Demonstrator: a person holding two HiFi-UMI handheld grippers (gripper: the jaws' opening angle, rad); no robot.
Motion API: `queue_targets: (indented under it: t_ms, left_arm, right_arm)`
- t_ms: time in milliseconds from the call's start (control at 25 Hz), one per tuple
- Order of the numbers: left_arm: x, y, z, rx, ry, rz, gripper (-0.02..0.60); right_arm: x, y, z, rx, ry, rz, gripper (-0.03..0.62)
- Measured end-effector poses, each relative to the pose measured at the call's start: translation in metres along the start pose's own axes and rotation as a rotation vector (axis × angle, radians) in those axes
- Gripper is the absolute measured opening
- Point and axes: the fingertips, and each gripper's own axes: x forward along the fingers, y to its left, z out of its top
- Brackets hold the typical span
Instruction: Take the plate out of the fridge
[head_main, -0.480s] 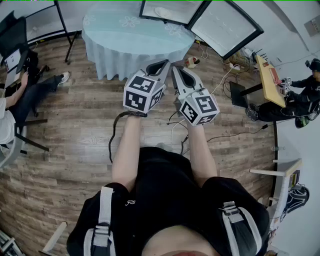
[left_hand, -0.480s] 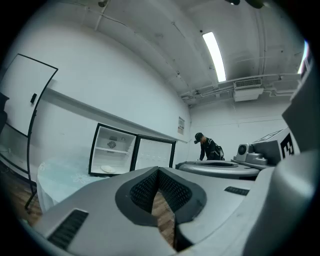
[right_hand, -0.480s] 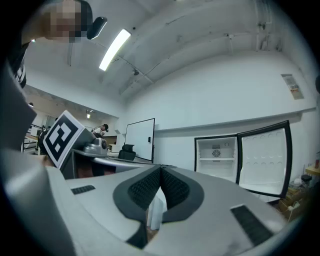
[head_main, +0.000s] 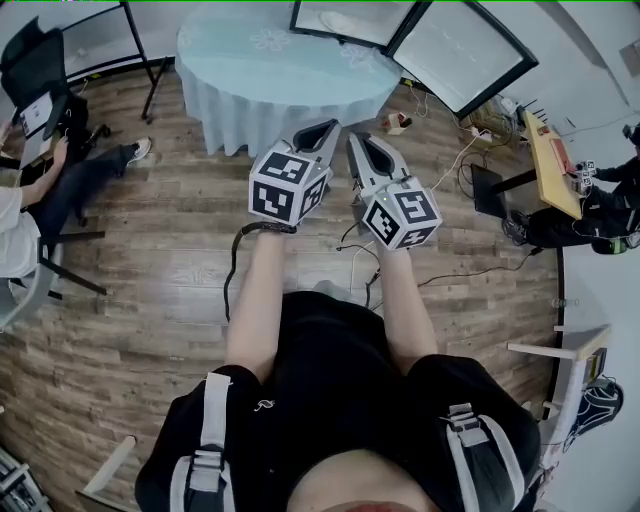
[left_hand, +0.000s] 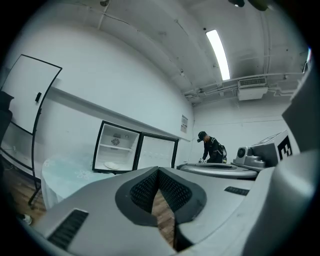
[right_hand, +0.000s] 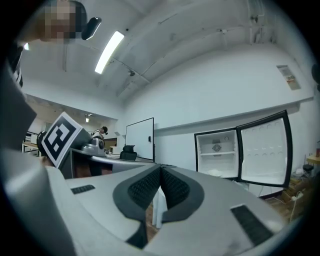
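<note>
While the fridge (left_hand: 122, 150) stands open at the far edge of the table (head_main: 280, 70), the plate (left_hand: 111, 165) lies inside on its bottom, untouched. We hold the left gripper (head_main: 330, 128) and right gripper (head_main: 355, 140) well short, fingers closed on nothing, so the whole reach is left.

Person in black, with two grey handheld grippers.
The left gripper (head_main: 328, 128) and right gripper (head_main: 358, 140) had pale grey wedge-shaped shells with dark ribbed pads (left_hand: 146, 191), and each bore a cube (head_main: 288, 186) of black-and-white square markers. The wearer had a black short-sleeved top (head_main: 340, 380), grey buckled shoulder straps (head_main: 208, 430), and a black cable (head_main: 229, 275) looping from the left wrist.
</note>
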Motion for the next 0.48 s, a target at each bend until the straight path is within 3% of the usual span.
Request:
queue_targets:
  t_ms: [240, 480]
  left_arm:
    - [-0.003, -0.004, -0.009, -0.030, 0.018, 0.002, 0.002]
    - [-0.015, 0.010, -0.009, -0.073, 0.000, 0.045, 0.002]
  right_arm:
    - [-0.007, -0.005, -0.006, 0.017, 0.016, -0.021, 0.003]
    - [0.002, 0.003, -0.015, 0.029, 0.046, 0.015, 0.003]
